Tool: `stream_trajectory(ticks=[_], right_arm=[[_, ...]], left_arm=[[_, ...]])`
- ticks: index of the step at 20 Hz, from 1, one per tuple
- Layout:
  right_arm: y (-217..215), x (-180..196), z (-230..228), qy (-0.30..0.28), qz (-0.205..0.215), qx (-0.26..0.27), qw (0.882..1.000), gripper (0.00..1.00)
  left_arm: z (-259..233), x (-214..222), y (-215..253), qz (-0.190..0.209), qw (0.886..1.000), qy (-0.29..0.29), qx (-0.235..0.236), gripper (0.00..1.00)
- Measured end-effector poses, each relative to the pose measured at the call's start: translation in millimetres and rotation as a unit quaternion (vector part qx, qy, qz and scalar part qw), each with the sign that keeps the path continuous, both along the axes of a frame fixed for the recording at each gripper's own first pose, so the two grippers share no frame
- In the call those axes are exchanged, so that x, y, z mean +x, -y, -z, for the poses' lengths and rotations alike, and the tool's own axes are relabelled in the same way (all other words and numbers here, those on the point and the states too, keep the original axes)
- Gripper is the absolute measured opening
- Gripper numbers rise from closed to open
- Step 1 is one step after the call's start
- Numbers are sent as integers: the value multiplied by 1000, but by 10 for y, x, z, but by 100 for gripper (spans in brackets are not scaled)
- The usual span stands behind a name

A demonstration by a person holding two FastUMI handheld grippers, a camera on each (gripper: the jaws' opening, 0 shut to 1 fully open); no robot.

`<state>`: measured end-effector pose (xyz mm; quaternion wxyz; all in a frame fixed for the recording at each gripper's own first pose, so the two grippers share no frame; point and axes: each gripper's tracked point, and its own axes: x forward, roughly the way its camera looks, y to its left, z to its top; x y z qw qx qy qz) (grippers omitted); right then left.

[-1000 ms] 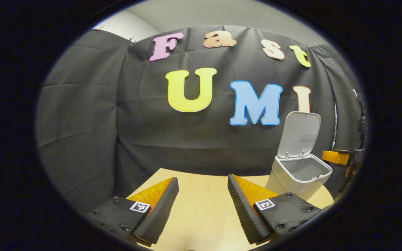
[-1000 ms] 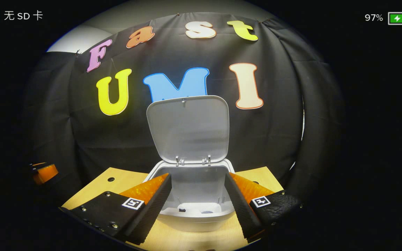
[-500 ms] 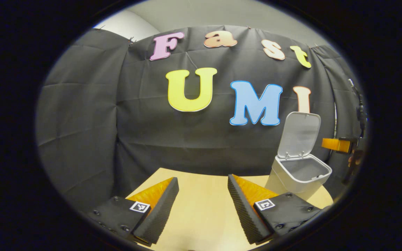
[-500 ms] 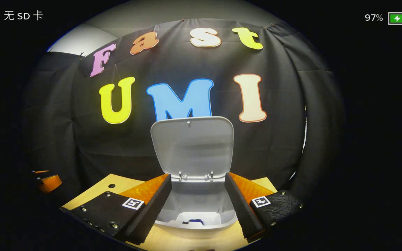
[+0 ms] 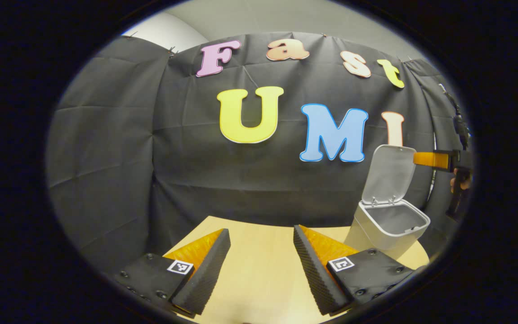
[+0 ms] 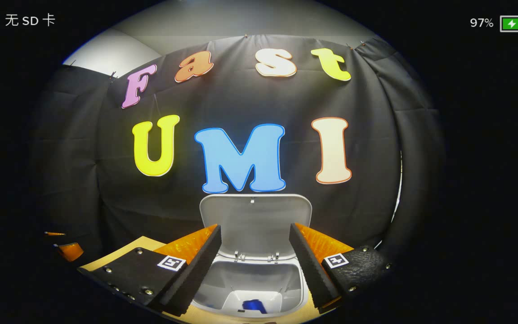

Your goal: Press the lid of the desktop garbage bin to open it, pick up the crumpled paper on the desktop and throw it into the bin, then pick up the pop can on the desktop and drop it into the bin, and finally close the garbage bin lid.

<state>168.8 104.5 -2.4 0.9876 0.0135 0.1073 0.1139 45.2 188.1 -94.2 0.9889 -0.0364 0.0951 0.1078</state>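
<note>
A: Bin (image 5: 387, 227) — pale grey-white plastic, rounded-rectangular mouth, body narrowing toward the base. Stands on the light wood worktop (image 5: 259, 270) by its far right edge, close to the black cloth wall.

B: Lid?

A: Lid (image 5: 389, 173) up, hinged at the back rim on two small metal hinges, standing near upright and leaning slightly back. Inner face plain grey with a raised border. From the right gripper view the lid (image 6: 255, 225) faces the camera square on, a small catch at the middle of its top edge.

B: Contents?

A: In the right gripper view, down inside the bin (image 6: 250, 288), a blue thing (image 6: 251, 306) lies on something white at the bottom. Too small to say more.

B: Left gripper?

A: Left gripper (image 5: 261, 265) hangs over the near part of the worktop, fingers spread wide, nothing between them. Well apart from the bin, which sits off to its right.

B: Right gripper?

A: Right gripper (image 6: 255, 270) is above the bin's mouth, looking down past the front rim. Fingers spread, bare, the open bin and the lid's lower half showing in the gap. In the left gripper view the right gripper (image 5: 434, 159) sits level with the lid's top edge, just beside it; contact with it cannot be told. Part of a hand (image 5: 460, 182) shows behind it.
</note>
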Motion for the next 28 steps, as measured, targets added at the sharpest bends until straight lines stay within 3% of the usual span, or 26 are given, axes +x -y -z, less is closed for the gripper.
stream_trajectory(ticks=[3,5,7,10,11,19,25,26,27,28], right_arm=[[-38,119,-103,8,-1,3,1000,96],[-61,213,-188,14,0,3,1000,96],[-92,305,-277,21,0,4,1000,96],[-160,432,-381,34,-2,1,999,100],[-194,477,-398,35,-4,-1,999,96],[-279,853,-249,11,8,-5,1000,96],[-241,862,-176,-1,11,-1,1000,96],[-238,847,-170,-1,10,-2,1000,100],[-236,825,-175,1,10,-3,1000,96],[-238,801,-165,2,8,-3,1000,100]], left_arm=[[9,18,-48,-4,1000,-2,0,96],[10,43,-81,-7,1000,-2,-2,91],[8,47,-125,-10,1000,-2,-1,96],[-2,66,-156,-14,1000,-1,-1,96],[-9,69,-159,-14,1000,-1,-1,96],[40,41,-271,-26,1000,-5,0,96],[99,35,-357,-36,999,-11,-7,93],[111,27,-334,-36,999,-11,-9,93],[117,29,-319,-35,999,-11,-10,94],[131,48,-295,-33,999,-12,-9,96]])
